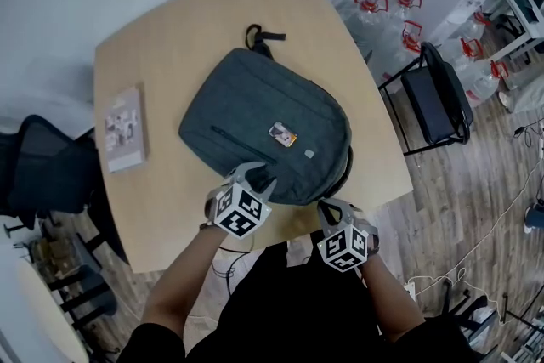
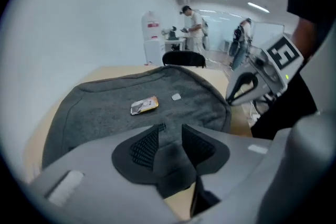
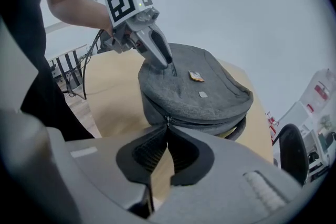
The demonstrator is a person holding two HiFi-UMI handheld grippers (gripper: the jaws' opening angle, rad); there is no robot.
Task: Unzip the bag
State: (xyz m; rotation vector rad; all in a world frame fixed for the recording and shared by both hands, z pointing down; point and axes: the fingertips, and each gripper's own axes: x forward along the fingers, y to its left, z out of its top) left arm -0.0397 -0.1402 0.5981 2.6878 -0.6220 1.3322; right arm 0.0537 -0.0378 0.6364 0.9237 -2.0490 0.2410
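Observation:
A dark grey backpack (image 1: pixel 263 127) lies flat on the wooden table (image 1: pixel 153 208), with a small orange-and-white tag (image 1: pixel 282 133) on its front. My left gripper (image 1: pixel 253 176) hovers over the bag's near edge. In the left gripper view its jaws (image 2: pixel 170 131) stand open and only the bag's fabric (image 2: pixel 131 102) shows in the gap. My right gripper (image 1: pixel 330 207) is at the bag's near right rim. In the right gripper view its jaws (image 3: pixel 167 128) are shut on the zipper pull (image 3: pixel 167 121) at the side seam of the backpack (image 3: pixel 199 97).
A thin booklet (image 1: pixel 124 130) lies on the table's left side. A black chair (image 1: pixel 433 93) and several water jugs (image 1: pixel 399 13) stand to the right of the table, and a dark office chair (image 1: pixel 42 166) to its left. Cables trail on the floor.

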